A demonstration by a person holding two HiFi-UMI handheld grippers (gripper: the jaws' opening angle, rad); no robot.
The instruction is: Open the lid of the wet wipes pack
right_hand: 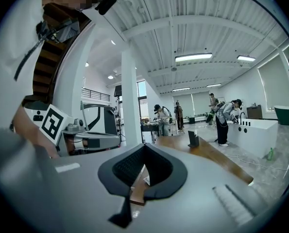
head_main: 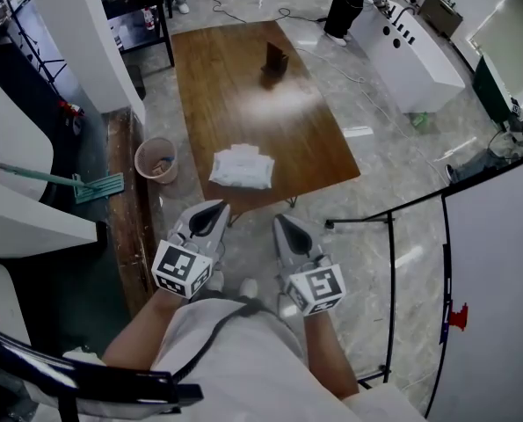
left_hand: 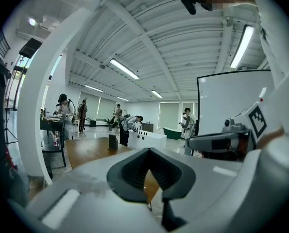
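Note:
The white wet wipes pack (head_main: 241,167) lies flat near the near edge of the brown wooden table (head_main: 243,86). My left gripper (head_main: 212,211) and right gripper (head_main: 282,222) hang side by side close to my body, short of the table's edge and clear of the pack. Both are shut with nothing between the jaws. In the left gripper view the shut left gripper (left_hand: 149,152) points over the table (left_hand: 86,149). In the right gripper view the shut right gripper (right_hand: 143,149) leaves a white sliver of the pack (right_hand: 147,179) showing below its pads.
A small black stand (head_main: 275,60) sits at the table's far end. A pink bin (head_main: 158,159) and a green mop head (head_main: 98,187) are on the floor to the left. A black railing (head_main: 390,262) and a white board (head_main: 498,306) stand to the right. People work at a white console (head_main: 402,51).

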